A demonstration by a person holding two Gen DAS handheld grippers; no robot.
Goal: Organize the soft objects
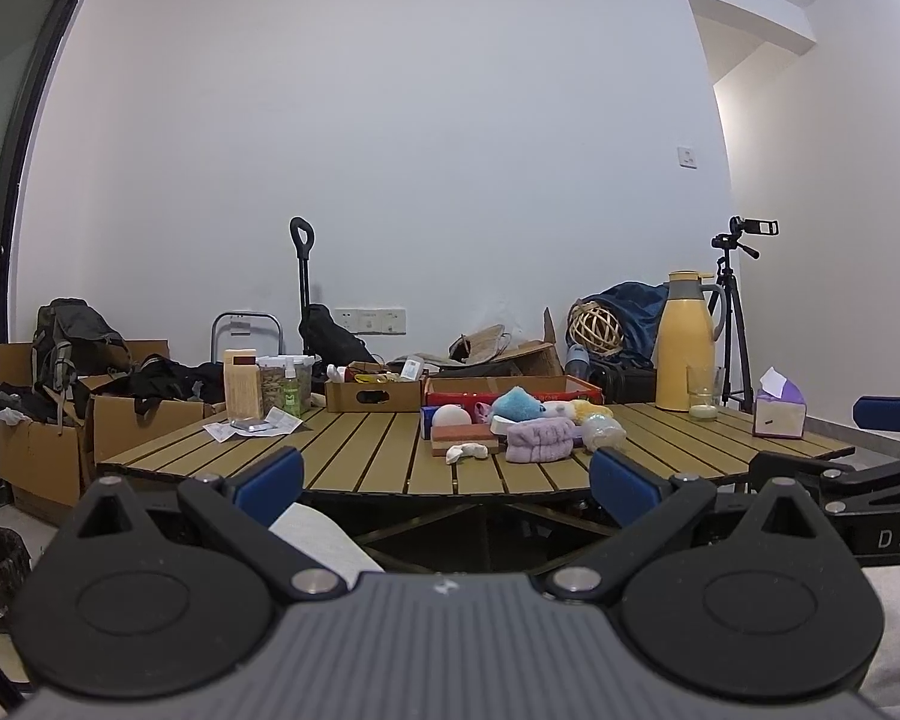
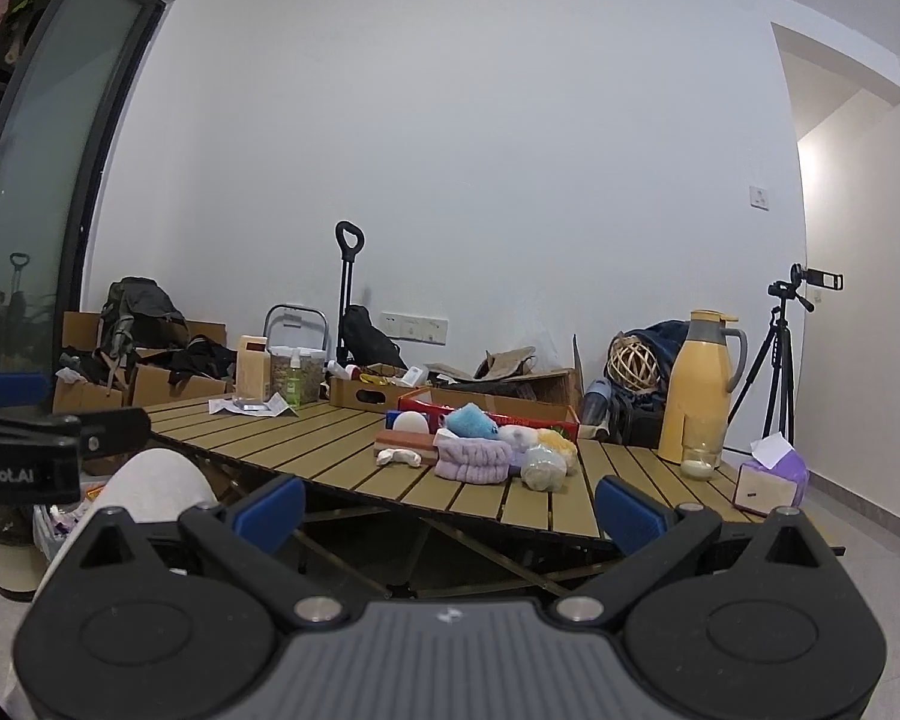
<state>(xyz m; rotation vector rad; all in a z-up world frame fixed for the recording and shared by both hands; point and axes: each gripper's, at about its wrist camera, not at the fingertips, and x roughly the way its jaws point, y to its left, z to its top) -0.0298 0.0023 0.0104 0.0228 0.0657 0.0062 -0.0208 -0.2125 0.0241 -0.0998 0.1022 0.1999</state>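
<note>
Each gripper, left (image 1: 447, 483) and right (image 2: 450, 510), has a ribbed grey body, black linkage arms with silver pivot screws, round black hubs, and blue pads (image 1: 270, 483) on its fingers. White lettering marks their sides. The person's knee (image 2: 150, 483) wears light fabric.

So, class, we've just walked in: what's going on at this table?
A seated person holds two grippers, and nothing is being handled yet. The left gripper and the right gripper are both open and empty, held short of the slatted table. On it waits a cluster of soft things: a purple towel roll, a blue plush and a small white cloth, in front of a red box. Sorting hasn't started.
</note>
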